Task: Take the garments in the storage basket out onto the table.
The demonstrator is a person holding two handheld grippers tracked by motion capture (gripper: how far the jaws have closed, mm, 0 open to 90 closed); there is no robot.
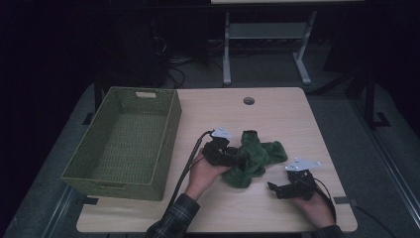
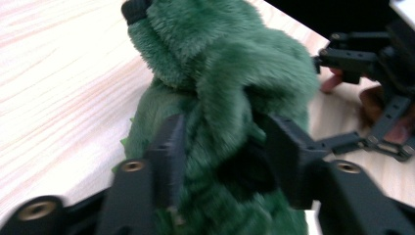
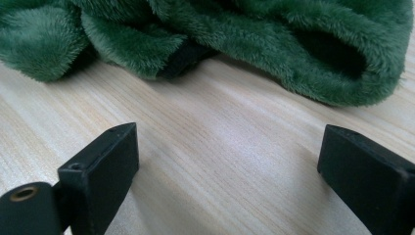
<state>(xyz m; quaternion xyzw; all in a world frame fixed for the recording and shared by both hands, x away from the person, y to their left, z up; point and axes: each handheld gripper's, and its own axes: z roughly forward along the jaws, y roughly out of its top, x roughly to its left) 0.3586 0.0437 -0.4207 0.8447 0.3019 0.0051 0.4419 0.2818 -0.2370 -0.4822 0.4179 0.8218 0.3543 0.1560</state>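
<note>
A green plush toy (image 1: pixel 255 156) lies crumpled on the light wooden table (image 1: pixel 277 114), right of centre. My left gripper (image 1: pixel 237 159) lies low at the toy's left side. In the left gripper view its jaws (image 2: pixel 222 147) stand apart around a thick fold of the plush (image 2: pixel 220 63); the right pad sits a little off the fur. My right gripper (image 1: pixel 273 189) rests near the table's front right, just short of the toy. In the right gripper view it is wide open (image 3: pixel 227 156) over bare wood, with the plush (image 3: pixel 244 34) lying beyond the tips.
A green woven basket (image 1: pixel 168 144) with nothing in it stands at the table's left side. A round cable hole (image 1: pixel 248 100) sits near the far edge. A metal table frame (image 1: pixel 267 29) stands on the dark floor behind.
</note>
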